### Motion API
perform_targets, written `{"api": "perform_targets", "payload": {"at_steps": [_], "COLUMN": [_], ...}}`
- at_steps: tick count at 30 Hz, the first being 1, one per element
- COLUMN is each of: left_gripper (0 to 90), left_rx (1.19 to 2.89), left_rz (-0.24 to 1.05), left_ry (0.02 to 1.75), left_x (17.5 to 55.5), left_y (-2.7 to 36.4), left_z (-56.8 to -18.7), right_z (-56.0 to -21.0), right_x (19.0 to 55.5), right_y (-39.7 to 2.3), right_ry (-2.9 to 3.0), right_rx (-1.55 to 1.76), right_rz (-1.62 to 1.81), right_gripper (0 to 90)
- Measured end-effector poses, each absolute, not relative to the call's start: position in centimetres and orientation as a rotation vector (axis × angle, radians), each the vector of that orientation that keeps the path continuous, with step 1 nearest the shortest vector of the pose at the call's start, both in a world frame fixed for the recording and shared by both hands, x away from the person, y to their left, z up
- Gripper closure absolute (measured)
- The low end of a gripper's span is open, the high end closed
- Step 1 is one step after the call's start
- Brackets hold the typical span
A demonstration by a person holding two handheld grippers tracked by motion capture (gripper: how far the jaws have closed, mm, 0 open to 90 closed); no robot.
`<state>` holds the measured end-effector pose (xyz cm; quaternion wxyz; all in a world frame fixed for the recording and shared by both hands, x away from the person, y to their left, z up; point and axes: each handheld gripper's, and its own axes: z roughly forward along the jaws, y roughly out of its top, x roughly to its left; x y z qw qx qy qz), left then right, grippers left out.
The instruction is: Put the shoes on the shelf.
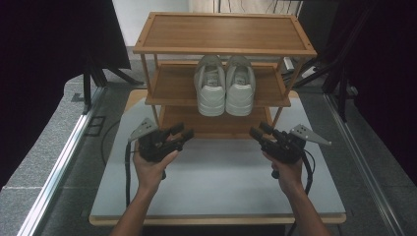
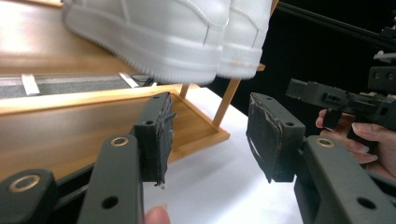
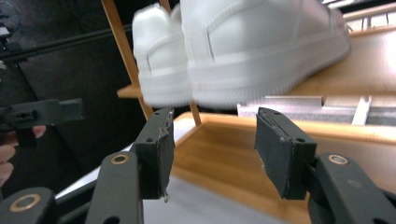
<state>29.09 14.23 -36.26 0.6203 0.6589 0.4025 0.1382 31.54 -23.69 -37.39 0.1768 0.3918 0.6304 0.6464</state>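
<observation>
Item: two white sneakers, a pair, standing side by side and touching on the middle shelf of a wooden rack, heels toward the person and overhanging the shelf's front edge: left sneaker (image 1: 210, 92), right sneaker (image 1: 240, 91). Rack (image 1: 223, 49): one, bamboo-coloured, three shelves (top bare, middle holding the pair, bottom bare as far as it shows), standing at the far end of the tabletop (image 1: 221, 187). Tongs: two sets, one per hand. Left tongs (image 1: 181, 133) are apart with nothing between the jaws, held low in front of the bottom shelf, left of the pair; right tongs (image 1: 259, 132) are likewise apart and empty, at the right of the bottom shelf. Both point toward the rack from below the heels, near but not touching them. Risks, as judged: the heels project past the shelf edge, so a jaw rising from beneath could knock a heel and tip or drag a shoe off the shelf; since the shoes touch, a jaw pushed between them may shove the neighbour sideways; a pinch on the rounded, smooth heel alone could slip, and the shoe would drop onto the bottom shelf or tabletop; the rack posts stand close to each approach and could catch a jaw. The left gripper view's edges are blurred, so the sole's overhang is probably modest, not certain.
</observation>
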Motion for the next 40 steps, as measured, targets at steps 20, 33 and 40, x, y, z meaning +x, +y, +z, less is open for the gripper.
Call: {"api": "perform_targets", "payload": {"at_steps": [20,33,40], "left_gripper": [47.8,46.9,45.1], "left_rx": [1.425,1.43,1.439], "left_rz": [0.252,0.224,0.216], "left_ry": [1.143,1.188,1.205], "left_x": [24.2,24.1,24.2], "left_y": [21.7,22.5,22.6], "left_z": [-43.5,-45.0,-45.2], "right_z": [-44.1,-45.6,-45.6], "right_x": [27.4,27.3,27.7], "right_y": [-29.6,-30.8,-30.6], "right_ry": [1.83,1.815,1.789], "right_rx": [1.259,1.334,1.367], "right_rz": [1.6,1.545,1.4], "right_gripper": [47.2,43.6,32.7]}}
